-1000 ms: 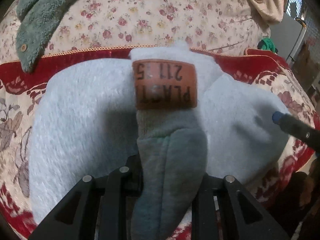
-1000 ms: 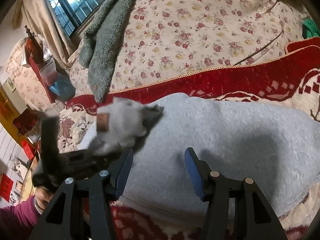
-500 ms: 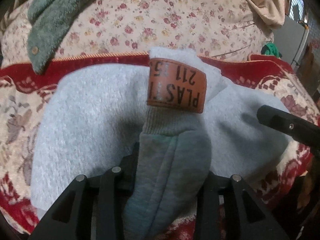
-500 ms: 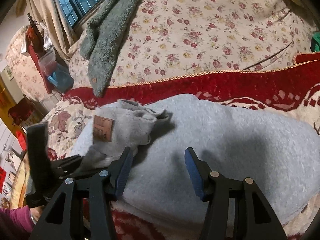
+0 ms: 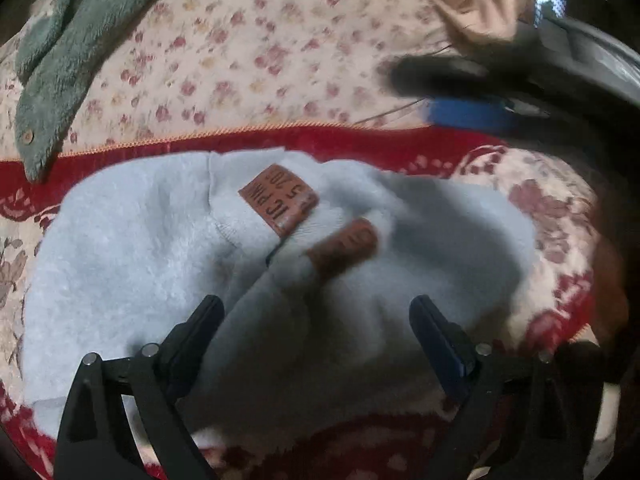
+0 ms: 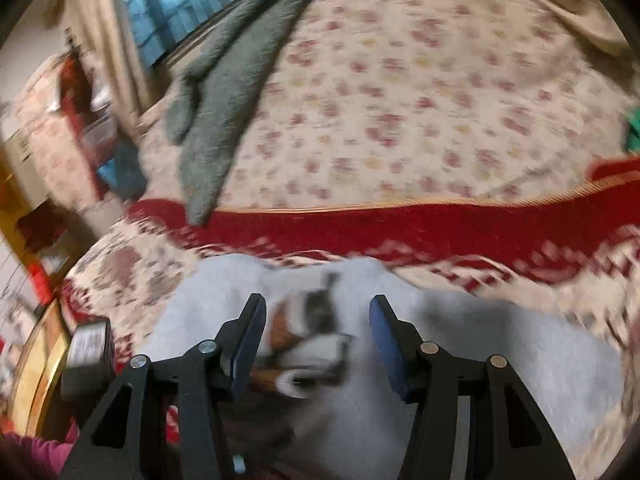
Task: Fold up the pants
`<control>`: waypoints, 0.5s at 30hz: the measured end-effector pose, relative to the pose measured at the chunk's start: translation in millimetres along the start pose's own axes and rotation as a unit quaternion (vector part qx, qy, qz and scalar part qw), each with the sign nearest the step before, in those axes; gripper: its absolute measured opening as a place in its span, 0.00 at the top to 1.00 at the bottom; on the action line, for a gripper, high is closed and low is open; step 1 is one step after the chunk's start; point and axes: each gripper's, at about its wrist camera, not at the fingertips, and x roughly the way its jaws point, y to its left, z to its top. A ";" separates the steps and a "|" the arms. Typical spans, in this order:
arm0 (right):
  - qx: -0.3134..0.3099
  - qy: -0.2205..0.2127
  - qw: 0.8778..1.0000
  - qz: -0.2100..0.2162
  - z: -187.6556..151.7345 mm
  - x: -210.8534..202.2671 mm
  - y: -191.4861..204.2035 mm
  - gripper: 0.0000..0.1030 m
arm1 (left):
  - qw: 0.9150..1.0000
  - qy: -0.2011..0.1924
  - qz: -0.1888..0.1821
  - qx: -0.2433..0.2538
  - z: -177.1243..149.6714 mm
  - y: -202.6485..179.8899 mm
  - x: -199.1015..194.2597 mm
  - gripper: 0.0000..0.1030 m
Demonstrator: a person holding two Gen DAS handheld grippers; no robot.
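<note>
The light grey fleece pants point(image 5: 132, 264) lie folded on the bed. Two cuffs with brown leather patches point(image 5: 280, 200) rest on top near the middle. My left gripper point(image 5: 316, 320) is open just above the pants, with cuff fabric lying loose between its fingers. My right gripper point(image 6: 316, 316) is open and hovers over the cuffs point(image 6: 304, 332), in a blurred view. It also shows in the left wrist view point(image 5: 460, 92) as a blur at the upper right.
A red and cream patterned blanket point(image 5: 352, 142) lies under the pants. A floral quilt point(image 5: 248, 60) lies behind it, with a grey-green fuzzy garment point(image 5: 52, 64) on its left. A window point(image 6: 176, 4) and cluttered furniture point(image 6: 72, 92) stand at the left.
My left gripper has opened and let go of the cuff, which now lies on the pants. My right gripper has moved left, over the cuffs.
</note>
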 end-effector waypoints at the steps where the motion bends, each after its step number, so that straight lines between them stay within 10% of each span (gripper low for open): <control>1: -0.012 0.011 1.000 0.014 4.9 8.7 5.9 0.43 | 1.000 -0.001 0.000 -0.007 -0.1 6.1 -8.3 0.10; 7: -0.062 0.070 0.995 0.046 0.7 77.3 27.1 0.43 | 0.997 -0.018 0.058 -0.053 7.6 65.0 -53.3 0.09; 11: -0.143 0.140 0.979 -0.048 -48.3 111.0 24.8 0.44 | 0.992 -0.029 0.093 -0.078 13.5 98.3 -64.2 0.09; 15: -0.074 0.109 0.991 -0.005 -75.8 88.9 -14.4 0.44 | 0.990 -0.015 0.097 -0.099 16.2 118.4 -52.4 0.09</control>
